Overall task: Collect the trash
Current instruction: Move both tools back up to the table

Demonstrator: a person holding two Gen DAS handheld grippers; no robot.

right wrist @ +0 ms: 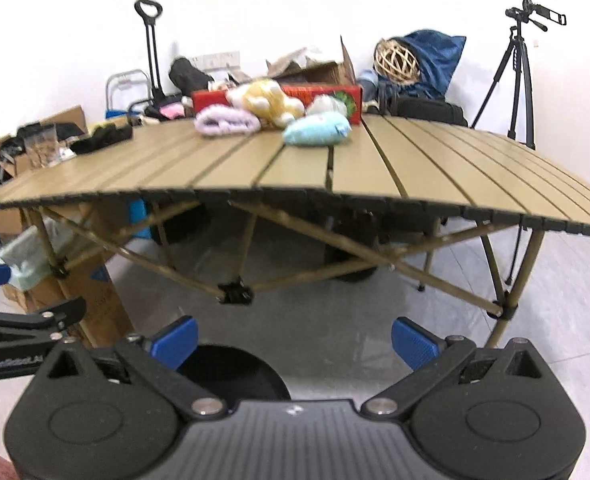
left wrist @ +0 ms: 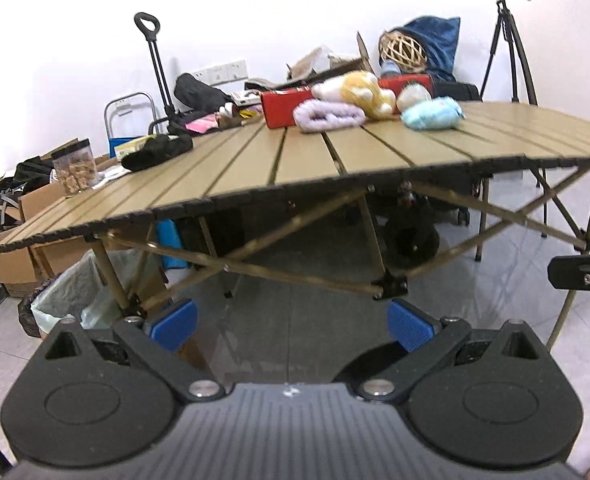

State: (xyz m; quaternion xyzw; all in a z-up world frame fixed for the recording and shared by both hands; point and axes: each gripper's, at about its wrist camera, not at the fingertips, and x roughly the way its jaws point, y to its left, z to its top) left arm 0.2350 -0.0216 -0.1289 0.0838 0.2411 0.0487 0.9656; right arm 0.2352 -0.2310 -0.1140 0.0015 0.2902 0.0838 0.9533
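Observation:
A tan slatted folding table stands ahead in both views. A trash bin lined with a pale green bag sits on the floor under the table's left end, also in the right wrist view. My left gripper is open and empty, below the table's front edge. My right gripper is open and empty, also low before the table. On the table's far side lie a purple cloth roll, a yellow plush toy, a light blue packet and a red box.
A clear jar of snacks and a black pouch are at the table's left end. Cardboard boxes and bags crowd the left floor. A tripod stands at the back right. A black stool seat is below my right gripper.

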